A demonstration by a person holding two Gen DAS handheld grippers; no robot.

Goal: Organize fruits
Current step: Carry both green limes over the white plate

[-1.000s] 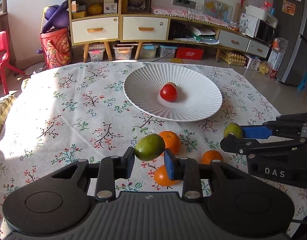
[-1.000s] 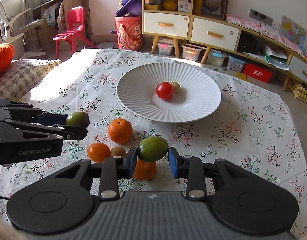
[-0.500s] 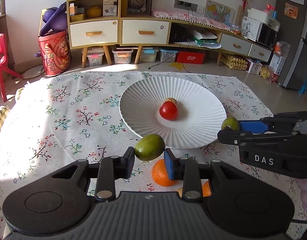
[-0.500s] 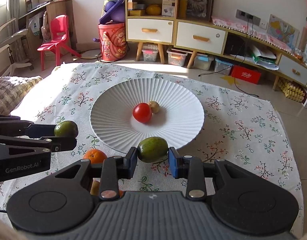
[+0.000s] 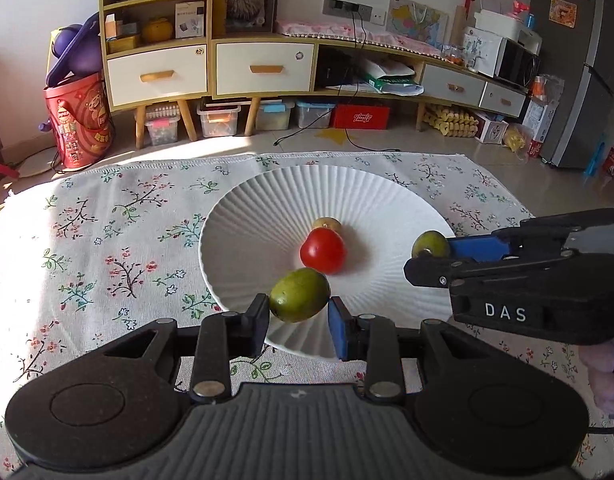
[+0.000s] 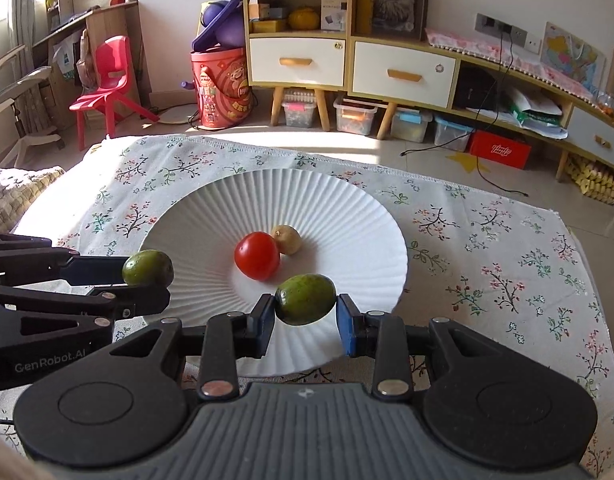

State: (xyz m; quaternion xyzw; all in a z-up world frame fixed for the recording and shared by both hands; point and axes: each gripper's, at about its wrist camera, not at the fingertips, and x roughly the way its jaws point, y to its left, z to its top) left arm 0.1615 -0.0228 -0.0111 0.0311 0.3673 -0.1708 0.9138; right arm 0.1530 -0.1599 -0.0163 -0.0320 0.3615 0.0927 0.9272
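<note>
A white ribbed plate [image 5: 267, 208] [image 6: 347, 208] sits on the flowered tablecloth and holds a red tomato [image 5: 322, 250] [image 6: 257, 256] and a small brown fruit [image 5: 326, 224] [image 6: 286, 239]. My left gripper [image 5: 298, 315] is shut on a green fruit [image 5: 299, 294], held over the plate's near rim; it shows at the left of the right wrist view [image 6: 147, 268]. My right gripper [image 6: 305, 316] is shut on another green fruit [image 6: 305, 299] over the plate's near edge; it shows at the right of the left wrist view [image 5: 430, 243].
The flowered tablecloth [image 5: 107, 248] [image 6: 507, 264] covers the table around the plate. Beyond the table's far edge are bare floor, a wooden cabinet with drawers [image 5: 211, 68], a red bucket [image 5: 79, 120] and a red chair [image 6: 107, 84].
Both grippers have moved forward with their green fruits, from over the oranges on the cloth to over the plate's near rim. The oranges have dropped out of view.
</note>
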